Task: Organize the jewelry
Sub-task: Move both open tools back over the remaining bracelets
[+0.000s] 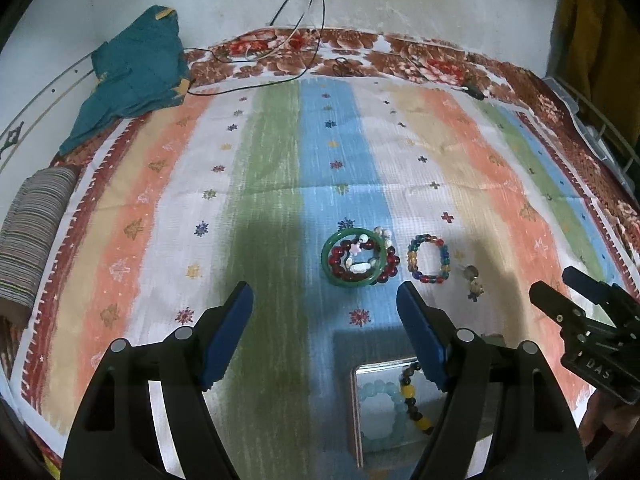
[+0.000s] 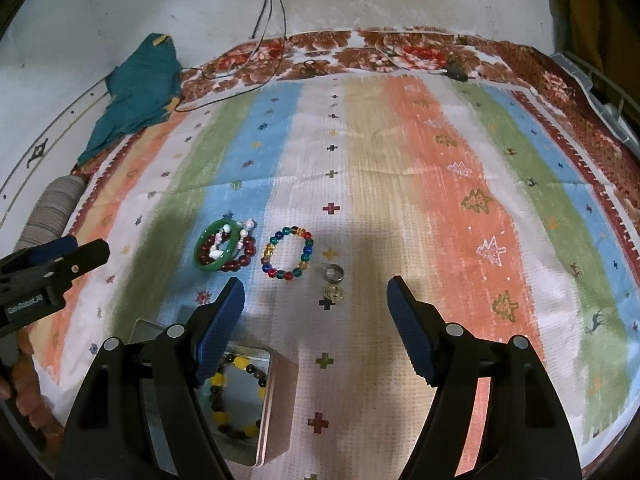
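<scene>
Green glass bangle [image 1: 353,257] lies mid-frame on the striped cloth [image 1: 272,168], beyond the empty, wide-apart left gripper [image 1: 325,312]. Right gripper [image 2: 316,304], likewise spread, hovers below 2 rings [image 2: 333,282]; open tin [image 2: 256,396] sits lower left.

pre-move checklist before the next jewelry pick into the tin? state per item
1. Left tongs open, empty: ok.
2. Right tongs open, empty: ok.
3. Tin open, holds bracelets already: ok.
4. Multicolor bead bracelet lies alone on the cloth, free to grasp: ok.
5. Green bangle free of the red bead bracelet: not ok, they overlap.
6. Two rings apart from each other: cannot tell.
</scene>
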Motion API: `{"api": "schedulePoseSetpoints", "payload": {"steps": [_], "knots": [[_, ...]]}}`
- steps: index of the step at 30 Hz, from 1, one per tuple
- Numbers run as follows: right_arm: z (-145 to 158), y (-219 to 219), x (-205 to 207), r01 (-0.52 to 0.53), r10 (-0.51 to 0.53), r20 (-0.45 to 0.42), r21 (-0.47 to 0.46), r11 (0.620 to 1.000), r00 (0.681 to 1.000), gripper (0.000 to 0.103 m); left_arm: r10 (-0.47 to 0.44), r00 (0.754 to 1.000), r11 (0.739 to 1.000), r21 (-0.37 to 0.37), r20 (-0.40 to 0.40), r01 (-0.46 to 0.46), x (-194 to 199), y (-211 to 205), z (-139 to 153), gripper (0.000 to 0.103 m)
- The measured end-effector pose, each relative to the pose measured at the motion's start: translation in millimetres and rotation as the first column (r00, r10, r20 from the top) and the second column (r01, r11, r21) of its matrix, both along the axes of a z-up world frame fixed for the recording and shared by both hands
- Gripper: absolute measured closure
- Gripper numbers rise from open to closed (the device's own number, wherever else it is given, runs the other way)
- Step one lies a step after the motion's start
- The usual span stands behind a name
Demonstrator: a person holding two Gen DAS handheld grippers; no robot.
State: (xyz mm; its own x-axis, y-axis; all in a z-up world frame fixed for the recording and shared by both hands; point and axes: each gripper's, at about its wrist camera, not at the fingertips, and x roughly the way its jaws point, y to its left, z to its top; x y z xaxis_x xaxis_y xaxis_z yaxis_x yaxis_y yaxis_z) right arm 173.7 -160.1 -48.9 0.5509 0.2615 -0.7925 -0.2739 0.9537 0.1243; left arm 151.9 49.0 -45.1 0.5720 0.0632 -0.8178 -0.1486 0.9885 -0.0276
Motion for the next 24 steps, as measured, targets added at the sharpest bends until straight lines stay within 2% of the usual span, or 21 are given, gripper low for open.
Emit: {"api": "schedulePoseSetpoints", "payload": {"steps": [4,12,15,24], "knots": [[3,2,0,-0.005,0.005,0.013,-0.005,1.0,1.0,0.029,0.001,1.0,1.0,0.014,-0.008,-0.001,5,-1,-3,0.029],[-2,6,12,-0.032,0.032,-0.023,0.0,0.999,0.999,0.029,0.002,1.0,1.0,0.021,-0.017,-0.001,12,-2,-7,0.029],[-3,9,14,-0.036,0.036,-0.023,-0.007,0.999,0.999,0.025,-0.001,1.0,1.0,0.028,-0.025,0.002,18,-2,-11,0.029],[-7,15,28,-0.041,0.04,-0.023,-0.033,0.999,0.999,0.025,0.004,0.998,1.0,0.024,-0.058,-0.003,34,1,-25,0.029]]}}
